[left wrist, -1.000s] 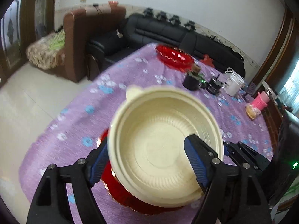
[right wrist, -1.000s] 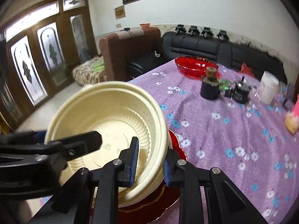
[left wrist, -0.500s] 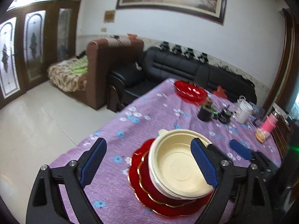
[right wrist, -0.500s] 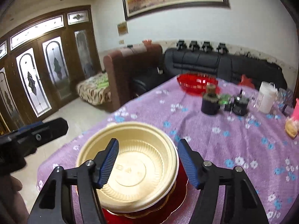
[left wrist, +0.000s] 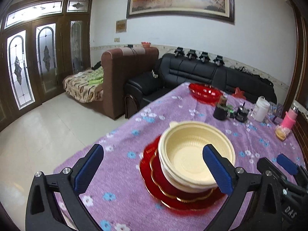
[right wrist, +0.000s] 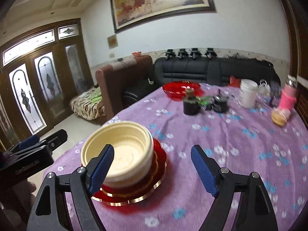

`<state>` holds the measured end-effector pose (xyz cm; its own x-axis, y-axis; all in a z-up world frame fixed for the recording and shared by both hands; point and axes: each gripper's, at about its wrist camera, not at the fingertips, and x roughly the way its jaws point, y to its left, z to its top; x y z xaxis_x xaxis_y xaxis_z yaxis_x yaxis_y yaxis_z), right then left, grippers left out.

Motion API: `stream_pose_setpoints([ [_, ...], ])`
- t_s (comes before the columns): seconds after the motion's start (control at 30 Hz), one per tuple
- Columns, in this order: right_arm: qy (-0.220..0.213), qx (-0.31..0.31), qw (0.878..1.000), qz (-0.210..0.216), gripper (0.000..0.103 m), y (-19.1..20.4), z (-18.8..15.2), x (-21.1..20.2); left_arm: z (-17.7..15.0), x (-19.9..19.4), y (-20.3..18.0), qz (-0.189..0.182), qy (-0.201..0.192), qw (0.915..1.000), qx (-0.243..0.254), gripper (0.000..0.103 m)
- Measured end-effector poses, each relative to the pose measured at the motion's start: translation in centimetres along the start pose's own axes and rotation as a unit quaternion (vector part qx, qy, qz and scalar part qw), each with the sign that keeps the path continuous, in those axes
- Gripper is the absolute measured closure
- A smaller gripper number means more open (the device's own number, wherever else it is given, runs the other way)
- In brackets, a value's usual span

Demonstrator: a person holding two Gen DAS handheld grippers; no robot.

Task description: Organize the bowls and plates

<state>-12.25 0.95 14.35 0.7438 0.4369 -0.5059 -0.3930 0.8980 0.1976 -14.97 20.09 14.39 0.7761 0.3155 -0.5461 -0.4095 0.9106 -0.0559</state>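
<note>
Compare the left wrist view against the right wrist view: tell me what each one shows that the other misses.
Only the left wrist view shows the left tongs open from behind, with the right tongs' blue tip at its right edge.

Only the right wrist view shows the right tongs open, plus the ceiling and a pair of tongs seen side-on at the left edge.

Both show the cream bowls stacked on red gold-rimmed plates on the purple floral tablecloth, the red bowl, the white jar and the pink bottle.
</note>
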Motion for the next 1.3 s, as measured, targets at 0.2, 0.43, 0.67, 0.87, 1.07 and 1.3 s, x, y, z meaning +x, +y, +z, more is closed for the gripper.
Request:
stream_pose_setpoints([
  [0.2,0.027,0.044,0.999,-0.009,0.014,-1.6,-2.8,-0.4,-1.7,0.7,-1.8,0.007,0.031,0.9991,0.029,0.0],
  [0.43,0.06,0.063,0.996,-0.011,0.014,-2.3,-4.9,0.3,-3.1,0.9,-3.1,0.0,0.047,0.9977,0.049,0.0],
  [0.67,0.076,0.048,0.996,-0.011,0.014,-1.7,-5.9,0.6,-3.8,1.0,-4.2,-0.009,0.061,0.996,0.065,0.0],
  [0.87,0.086,0.039,0.995,-0.012,0.014,-1.1,-6.4,0.9,-4.3,1.1,-4.6,-0.014,0.066,0.9952,0.071,0.0],
  [1.07,0.094,0.04,0.995,-0.014,0.014,-1.0,-6.7,1.3,-5.1,1.6,-4.8,-0.021,0.081,0.9936,0.076,0.0],
  [1.3,0.104,0.043,0.994,-0.017,0.014,-1.0,-7.1,1.7,-5.6,2.1,-4.9,-0.026,0.091,0.9924,0.078,0.0],
])
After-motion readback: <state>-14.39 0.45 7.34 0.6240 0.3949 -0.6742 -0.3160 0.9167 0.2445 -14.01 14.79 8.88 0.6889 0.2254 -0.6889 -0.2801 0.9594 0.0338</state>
